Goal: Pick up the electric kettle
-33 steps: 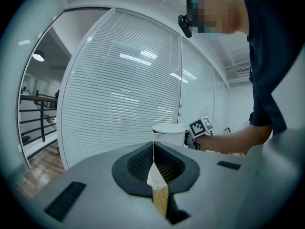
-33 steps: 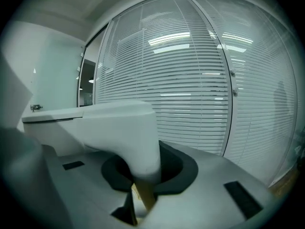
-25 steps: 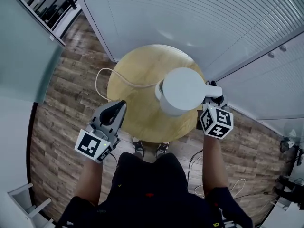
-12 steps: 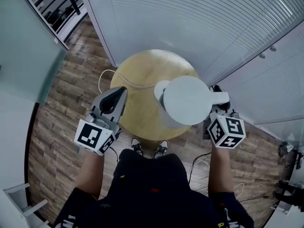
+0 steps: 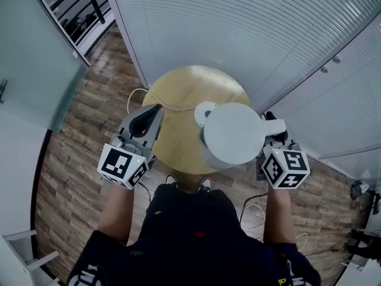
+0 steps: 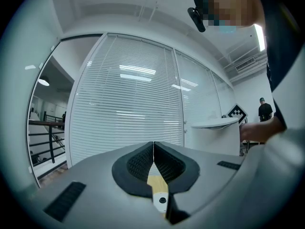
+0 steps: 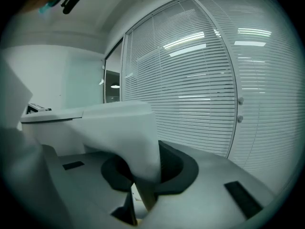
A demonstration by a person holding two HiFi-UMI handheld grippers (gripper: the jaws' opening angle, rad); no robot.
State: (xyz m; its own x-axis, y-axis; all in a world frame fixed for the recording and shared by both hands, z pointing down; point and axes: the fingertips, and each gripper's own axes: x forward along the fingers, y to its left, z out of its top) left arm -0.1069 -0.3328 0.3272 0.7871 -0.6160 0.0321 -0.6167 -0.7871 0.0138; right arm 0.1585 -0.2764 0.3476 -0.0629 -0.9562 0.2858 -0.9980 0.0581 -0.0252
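Note:
A white electric kettle (image 5: 232, 134) hangs above the near right part of the round wooden table (image 5: 178, 91). My right gripper (image 5: 275, 126) is shut on its handle (image 7: 126, 132), which fills the space between the jaws in the right gripper view. The kettle's round white base (image 5: 206, 111) lies on the table, partly hidden under the kettle, and its cord (image 5: 138, 95) loops off the left edge. At the table's near left edge my left gripper (image 5: 156, 111) is held level and shut on nothing, its pads (image 6: 143, 162) pressed together. The kettle (image 6: 215, 130) shows at the right of the left gripper view.
White slatted blinds (image 5: 238, 28) stand just behind the table, with white cabinet doors (image 5: 339, 88) at the right. The floor is wood planks (image 5: 77, 136). Loose cables (image 5: 253, 210) lie on it at the near right. The person's shoes (image 5: 172, 183) stand under the table's near edge.
The kettle has risen off its base in the right gripper and come a little nearer, uncovering the base. The left gripper has also risen, still shut and empty.

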